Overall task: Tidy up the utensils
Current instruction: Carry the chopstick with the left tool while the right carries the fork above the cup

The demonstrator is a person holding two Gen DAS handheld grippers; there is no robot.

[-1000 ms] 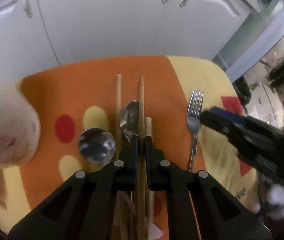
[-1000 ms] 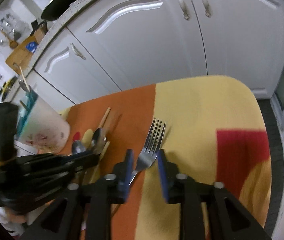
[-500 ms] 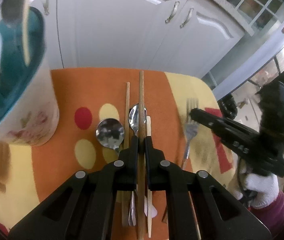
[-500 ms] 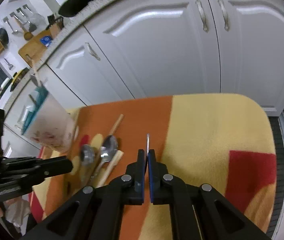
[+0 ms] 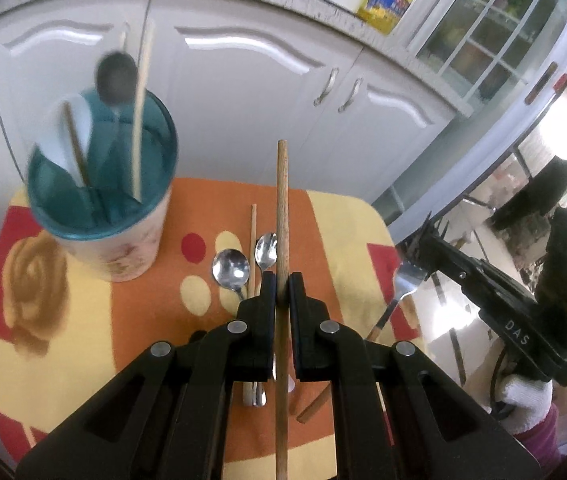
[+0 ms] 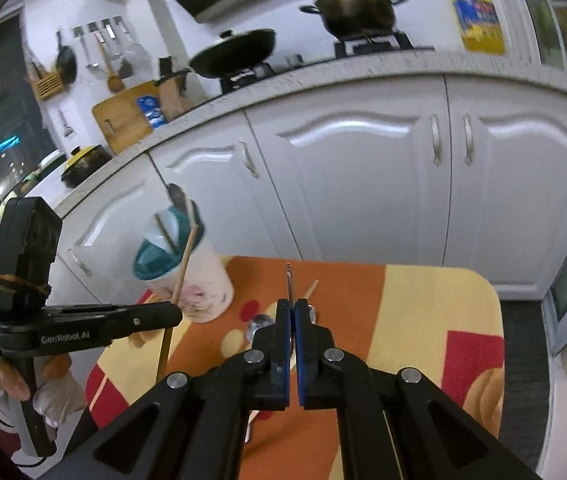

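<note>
1. Your left gripper (image 5: 279, 288) is clamped on a dark wooden chopstick (image 5: 282, 216); the stick runs between the two jaws and points away from you, lifted clear of the cloth.
2. Your right gripper (image 6: 293, 312) is closed tight on a fork (image 6: 289, 280), which shows edge-on as a thin sliver sticking out past the blue pads (image 6: 283, 320). In the left wrist view the fork's head (image 5: 407, 276) hangs above the right edge of the table.
3. The utensil holder (image 5: 111, 216), white with a teal inside, stands on the far left of the orange and yellow tablecloth (image 5: 83, 320). It already carries a spoon and a couple of chopsticks, blurred in this view.
4. On the cloth, just left of your left jaws, lie a round spoon (image 5: 230, 270), a smaller spoon (image 5: 266, 246) and a pale chopstick (image 5: 252, 248) between them.
5. Another wooden stick (image 5: 315, 404) lies slanted on the near part of the cloth, partly hidden under your left gripper.
</note>
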